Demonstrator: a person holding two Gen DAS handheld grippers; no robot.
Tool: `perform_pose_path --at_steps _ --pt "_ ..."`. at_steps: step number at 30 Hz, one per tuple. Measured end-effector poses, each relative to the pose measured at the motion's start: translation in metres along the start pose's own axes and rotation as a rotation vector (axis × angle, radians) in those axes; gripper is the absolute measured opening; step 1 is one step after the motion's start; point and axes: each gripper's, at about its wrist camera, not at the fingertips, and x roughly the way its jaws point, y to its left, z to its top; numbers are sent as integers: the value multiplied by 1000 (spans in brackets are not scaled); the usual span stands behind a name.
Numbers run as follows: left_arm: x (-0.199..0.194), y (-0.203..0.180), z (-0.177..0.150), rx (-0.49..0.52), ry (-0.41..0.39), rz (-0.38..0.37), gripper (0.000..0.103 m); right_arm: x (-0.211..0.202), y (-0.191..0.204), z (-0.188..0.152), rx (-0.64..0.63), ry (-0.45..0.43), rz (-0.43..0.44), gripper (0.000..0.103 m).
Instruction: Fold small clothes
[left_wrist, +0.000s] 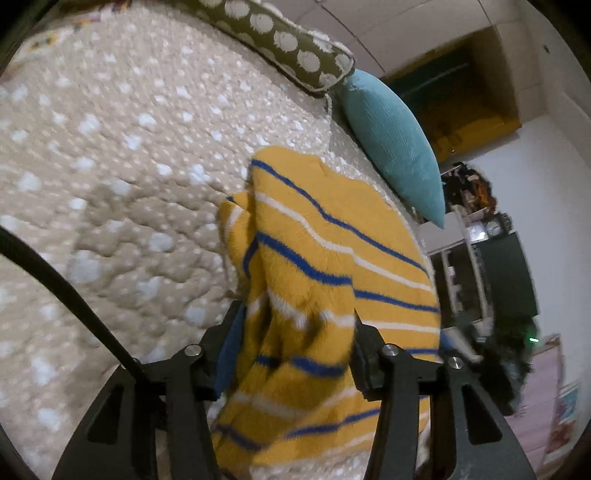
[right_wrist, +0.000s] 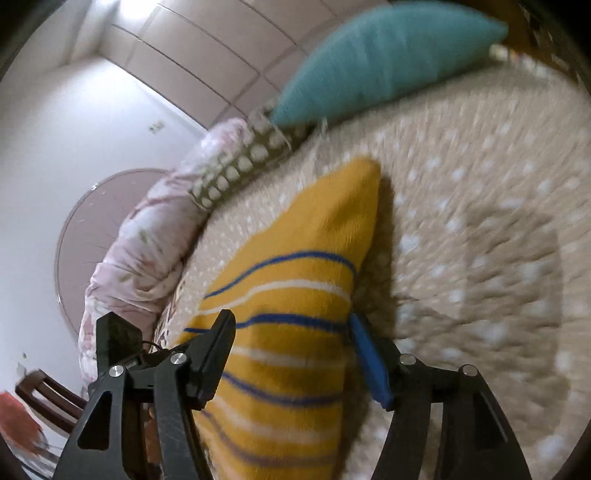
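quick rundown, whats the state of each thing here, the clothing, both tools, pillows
yellow striped sweater: partly folded and bunched, lying on the bed, its fabric between both tools
left tool: fabric bunched between its fingers, grip unclear
right tool: fingers apart, sweater between them, not clearly pinched
teal pillow: lying at the bed edge, untouched
green dotted pillow: lying beside the teal one
bedspread: spread flat

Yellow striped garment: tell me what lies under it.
The yellow striped garment lies on the beige dotted bedspread, which shows all around it. Anything directly beneath the cloth is covered and cannot be seen.
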Motion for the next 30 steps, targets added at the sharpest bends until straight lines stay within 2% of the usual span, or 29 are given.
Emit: perform_pose_path --at_steps 2,3,5,8,9,12,14,16,17,20,22,23,26,27,30 --pt "-13 -6 -6 28 -23 57 50 -25 11 -2 -49 -49 -9 66" --pt "-21 -9 -10 44 -35 88 51 -34 17 -5 -72 -60 -7 52" --pt "-39 -13 -22 72 -63 141 51 -40 31 -12 -118 -47 2 37" --pt "-76 -27 -43 131 -150 274 52 -28 46 -33 -191 18 -7 35" --pt "-86 -28 -49 140 -174 298 54 -19 46 -45 -203 57 -24 35" --pt "-141 -39 -81 190 -332 423 71 -4 39 -67 -222 128 -113 35" --pt "-175 -46 -100 213 -443 497 79 -9 35 -74 -232 134 -155 35" --pt "-197 -53 -112 228 -531 550 88 -22 30 -76 -212 161 -194 42" --pt "-213 -59 -121 237 -588 588 90 -31 27 -77 -209 164 -210 42" --pt "-243 -74 -140 265 -715 682 95 -71 24 -82 -231 134 -271 42" --pt "-262 -86 -155 290 -798 763 103 -105 27 -85 -249 93 -322 42" --pt "-269 -90 -161 303 -824 792 103 -121 30 -87 -266 75 -349 42" --pt "-290 -105 -183 363 -887 853 103 -166 44 -94 -382 20 -530 45" --pt "-294 -108 -188 374 -894 853 103 -184 49 -96 -448 7 -631 49" --pt "-305 -116 -207 395 -889 826 103 -222 56 -99 -575 -14 -844 55"
